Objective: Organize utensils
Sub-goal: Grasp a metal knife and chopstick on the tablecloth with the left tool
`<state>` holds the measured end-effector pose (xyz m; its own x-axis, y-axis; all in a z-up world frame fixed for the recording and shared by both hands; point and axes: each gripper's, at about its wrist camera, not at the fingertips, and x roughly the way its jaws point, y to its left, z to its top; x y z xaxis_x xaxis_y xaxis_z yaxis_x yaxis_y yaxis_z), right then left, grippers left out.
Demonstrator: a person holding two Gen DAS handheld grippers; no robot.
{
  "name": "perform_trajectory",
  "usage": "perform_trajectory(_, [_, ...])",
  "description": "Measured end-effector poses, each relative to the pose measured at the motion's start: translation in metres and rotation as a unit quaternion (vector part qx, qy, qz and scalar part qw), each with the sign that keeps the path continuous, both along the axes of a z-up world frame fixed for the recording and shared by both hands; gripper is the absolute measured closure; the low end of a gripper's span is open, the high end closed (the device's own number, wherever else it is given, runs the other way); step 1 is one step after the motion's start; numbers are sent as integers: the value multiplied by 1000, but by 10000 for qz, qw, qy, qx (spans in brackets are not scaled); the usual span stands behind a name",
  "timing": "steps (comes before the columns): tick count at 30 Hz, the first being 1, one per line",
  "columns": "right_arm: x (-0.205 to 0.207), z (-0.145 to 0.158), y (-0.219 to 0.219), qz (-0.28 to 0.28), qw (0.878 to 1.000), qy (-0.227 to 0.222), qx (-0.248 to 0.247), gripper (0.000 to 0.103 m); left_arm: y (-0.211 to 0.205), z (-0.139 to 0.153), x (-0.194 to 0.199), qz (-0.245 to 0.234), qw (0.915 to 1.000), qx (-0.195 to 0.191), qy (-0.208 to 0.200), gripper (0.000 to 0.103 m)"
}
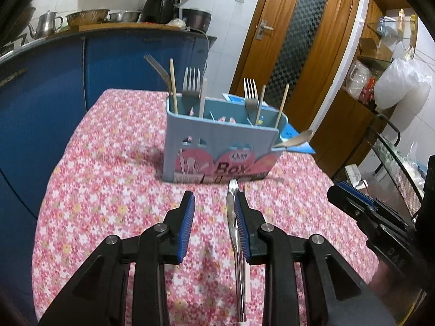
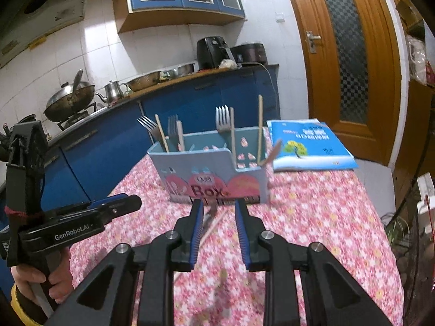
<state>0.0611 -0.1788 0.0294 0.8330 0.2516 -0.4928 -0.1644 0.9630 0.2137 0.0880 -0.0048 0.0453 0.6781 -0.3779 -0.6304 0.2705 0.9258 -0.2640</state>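
Broadly, we see the table (image 1: 108, 141) under a pink flowered cloth. A blue book (image 2: 307, 144) lies at its far end, just behind the utensil box (image 1: 217, 146). The box is pale blue, stands upright near the middle of the table, and is split into compartments. Three forks (image 1: 191, 81) and several wooden chopsticks (image 1: 172, 84) stand in it with their ends up. A spoon (image 1: 299, 137) leans out over the low corner on its right.

On the near side of the box we hold the left tool (image 1: 214, 198) with its jaws spread. A metal utensil (image 1: 233, 231) runs lengthwise along the inner face of its right pad, and the other pad is well clear of it. We cannot tell whether this utensil rests on the cloth.

Beside it, the right tool (image 2: 218, 203) also has its jaws apart, its tips near the foot of the box. A blurred fork (image 2: 212, 208) and a loose chopstick (image 2: 214, 226) show in the gap, close to the left pad and not pinched.

A hand (image 2: 40, 279) grips the left tool's handle.
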Motion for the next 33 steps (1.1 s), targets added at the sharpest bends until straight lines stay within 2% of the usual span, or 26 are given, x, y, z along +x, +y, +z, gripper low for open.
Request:
perform_trajectory(17, [0,-43,-27,-222,9978,551,294,72,-25,-41,9,-290,9961,296,777,72])
perform_trajectory(33, [-1,-57,-41,-275,9959,672,544,71,-58,-58,11,-627,9913,541,1027,72])
